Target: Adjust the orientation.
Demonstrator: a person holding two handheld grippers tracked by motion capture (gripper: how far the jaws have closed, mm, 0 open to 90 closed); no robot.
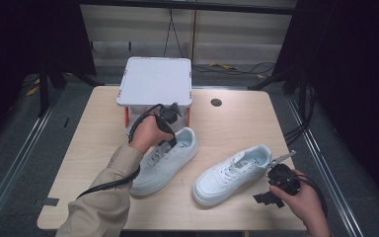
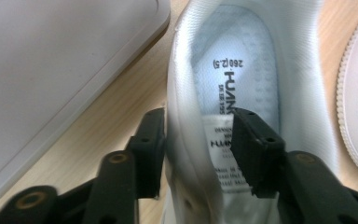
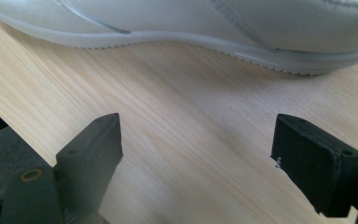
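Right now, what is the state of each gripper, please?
Left gripper: jaws straddle the left sneaker's collar wall, not visibly clamping.
Right gripper: open, empty, above the table.

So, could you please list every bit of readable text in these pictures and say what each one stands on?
"260(2.5)": printed on the insole of the left shoe, reading upside down in the left gripper view.
"HUANK", cut off by a jaw: brand on the same insole.
Tongue label: lines of small print, too blurred to read.
Right shoe: no legible text.
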